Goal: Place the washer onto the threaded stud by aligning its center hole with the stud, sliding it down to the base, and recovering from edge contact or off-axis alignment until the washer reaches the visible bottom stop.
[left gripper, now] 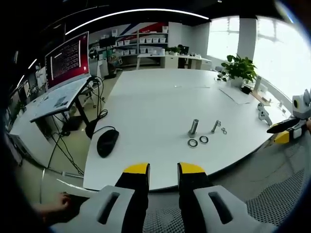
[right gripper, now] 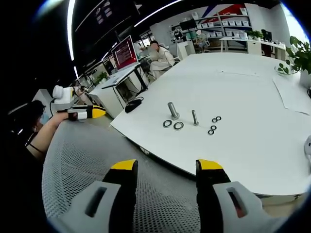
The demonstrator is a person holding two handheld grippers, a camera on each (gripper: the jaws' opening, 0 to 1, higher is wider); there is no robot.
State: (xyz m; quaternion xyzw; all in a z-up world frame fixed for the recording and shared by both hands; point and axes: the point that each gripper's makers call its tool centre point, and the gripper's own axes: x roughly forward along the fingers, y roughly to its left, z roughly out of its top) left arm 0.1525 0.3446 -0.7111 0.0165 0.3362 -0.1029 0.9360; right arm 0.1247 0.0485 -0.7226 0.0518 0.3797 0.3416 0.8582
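Observation:
An upright threaded stud stands on the white table. Two dark washers lie flat just in front of it, seen also in the right gripper view. A thinner bolt stands beside the stud. My left gripper is open and holds nothing, off the table's near edge. My right gripper is open too, over a mesh seat, well short of the washers.
Several small nuts or rings lie past the thin bolt. A black mouse sits near the table's edge. A paper sheet, a potted plant and a monitor stand further off. A grey mesh chair lies under the right gripper.

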